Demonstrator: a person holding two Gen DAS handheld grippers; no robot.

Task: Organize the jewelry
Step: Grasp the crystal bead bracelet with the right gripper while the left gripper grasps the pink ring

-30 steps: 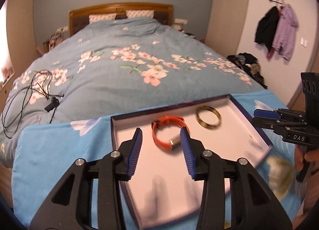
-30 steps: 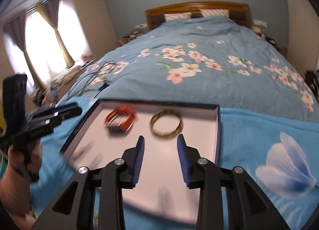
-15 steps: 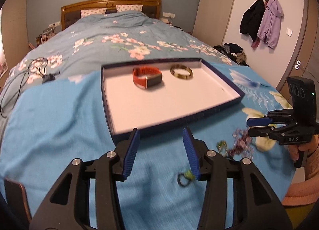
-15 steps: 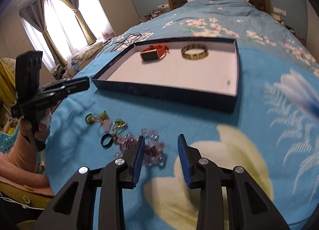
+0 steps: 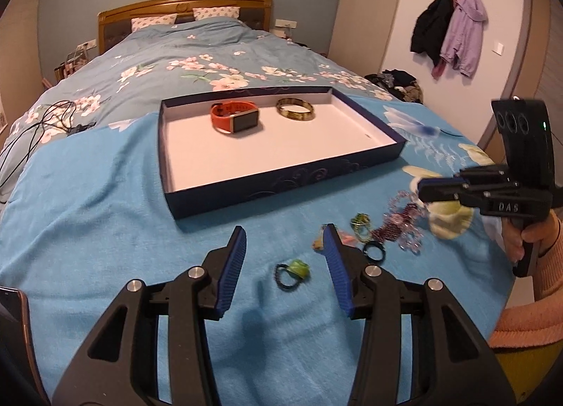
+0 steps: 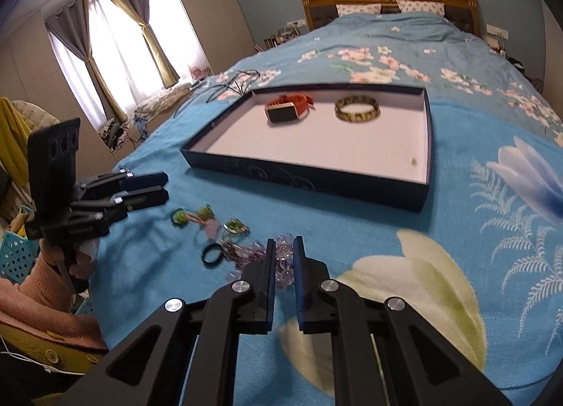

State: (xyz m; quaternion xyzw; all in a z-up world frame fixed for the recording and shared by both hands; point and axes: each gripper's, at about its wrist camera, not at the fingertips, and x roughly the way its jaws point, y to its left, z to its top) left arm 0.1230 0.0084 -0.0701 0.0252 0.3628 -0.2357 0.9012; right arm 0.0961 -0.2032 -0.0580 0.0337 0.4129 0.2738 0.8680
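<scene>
Dark blue with a white floor, the shallow tray [image 5: 288,179] is seen lying on the bed's blue flowered blanket [image 5: 88,216]. Inside it, toward the far wall, an orange watch [image 5: 235,118] and a gold-brown bangle [image 5: 295,109] are set side by side, apart from each other.

Loose jewelry is scattered on the blanket in front of the tray: a green-stoned ring [image 5: 292,271], a black ring [image 5: 374,252], small green and pink pieces — too blurred to be identified — and a pink beaded bracelet [image 5: 404,224].

The left hand-held gripper [image 5: 283,244] is held wide apart over the green-stoned ring, with nothing gripped. The right hand-held gripper [image 6: 283,260] is seen nearly closed at the beaded bracelet [image 6: 281,251]; whether beads are pinched cannot be told.
</scene>
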